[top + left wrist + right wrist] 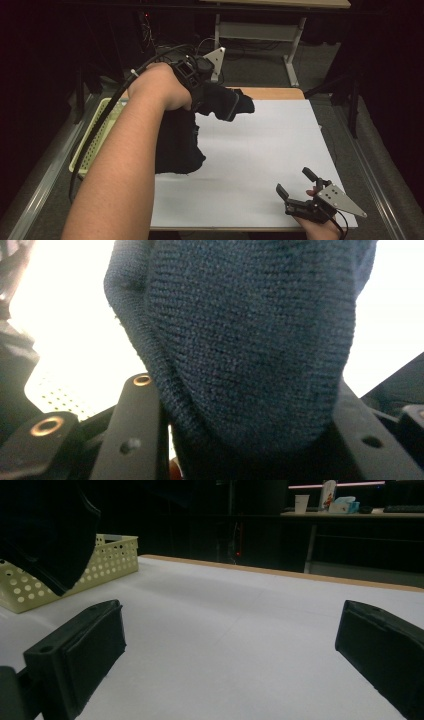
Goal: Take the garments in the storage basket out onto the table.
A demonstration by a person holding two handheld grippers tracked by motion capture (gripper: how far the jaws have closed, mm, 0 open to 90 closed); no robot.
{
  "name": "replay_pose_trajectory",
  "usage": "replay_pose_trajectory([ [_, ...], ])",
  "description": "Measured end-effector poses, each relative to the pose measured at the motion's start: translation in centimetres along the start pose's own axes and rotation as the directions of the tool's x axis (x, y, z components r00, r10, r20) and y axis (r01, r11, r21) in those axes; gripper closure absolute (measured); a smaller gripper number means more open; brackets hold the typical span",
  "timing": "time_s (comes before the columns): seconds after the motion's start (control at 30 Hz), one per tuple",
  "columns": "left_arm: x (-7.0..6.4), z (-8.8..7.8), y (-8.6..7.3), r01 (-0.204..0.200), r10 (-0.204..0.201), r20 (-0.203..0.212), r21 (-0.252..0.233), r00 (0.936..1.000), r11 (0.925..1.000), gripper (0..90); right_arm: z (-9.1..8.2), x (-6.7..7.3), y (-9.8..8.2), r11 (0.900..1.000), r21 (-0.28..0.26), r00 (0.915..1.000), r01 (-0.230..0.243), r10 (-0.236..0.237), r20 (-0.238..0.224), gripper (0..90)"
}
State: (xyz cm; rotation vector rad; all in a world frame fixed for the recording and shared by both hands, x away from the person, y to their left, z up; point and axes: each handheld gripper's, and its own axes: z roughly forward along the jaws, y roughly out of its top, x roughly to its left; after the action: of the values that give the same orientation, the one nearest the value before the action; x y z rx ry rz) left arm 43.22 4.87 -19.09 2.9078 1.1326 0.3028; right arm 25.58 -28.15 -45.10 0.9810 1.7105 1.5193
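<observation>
Starting at the far left: a pale yellow perforated basket (pixel 95 142) sits at the left edge of the table, partly hidden behind the person's raised left forearm (pixel 117 165). Next, the left gripper (pixel 212 95), held up over the far left part of the white table top (pixel 260 150); its jaws are clenched on a dark knitted garment (pixel 177 137). One bunched end of the cloth juts rightward past the jaws, while the rest hangs down, its lower edge over the table just right of the basket. In the left gripper view the knit (pixel 250 350) bulges up between the two black jaws, pressed on both sides. Middle: bare white surface, with a wooden strip along the far edge. Near right: the right gripper (pixel 295 182), resting low by the near edge, jaws released and wide apart, nothing between them. In the right gripper view, the basket (pixel 107 555) stands at the far left, the dark cloth (pixel 45 530) hanging in front of it.
</observation>
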Motion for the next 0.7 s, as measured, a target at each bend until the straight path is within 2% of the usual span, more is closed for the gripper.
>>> replay_pose_trajectory([
  [0.07, -0.5, 0.3, 0.5, -0.012, 0.012, 0.005, 0.005, 0.9999, 0.9999, 59.7, -0.1, 0.0, 0.0, 1.000, 0.000, 1.0000, 0.000, 0.000, 0.001, 0.6],
  [0.2, -1.2, 1.3, 1.2, -0.009, 0.009, -0.006, 0.026, 0.9999, 0.9996, 59.6, -0.1, -0.1, 0.0, 1.000, -0.003, 1.0000, 0.000, 0.000, 0.002, 0.5],
  [0.33, -1.9, 2.1, 1.8, -0.031, 0.031, -0.008, 0.041, 0.9995, 0.9987, 59.5, -0.2, -0.1, 0.1, 1.000, -0.003, 1.0000, 0.000, 0.000, -0.001, 0.5],
  [0.7, -2.4, 2.6, 2.3, -0.030, 0.031, -0.005, 0.036, 0.9995, 0.9989, 59.4, -0.3, -0.2, 0.2, 1.000, -0.005, 1.0000, 0.001, -0.001, 0.001, 0.5],
])
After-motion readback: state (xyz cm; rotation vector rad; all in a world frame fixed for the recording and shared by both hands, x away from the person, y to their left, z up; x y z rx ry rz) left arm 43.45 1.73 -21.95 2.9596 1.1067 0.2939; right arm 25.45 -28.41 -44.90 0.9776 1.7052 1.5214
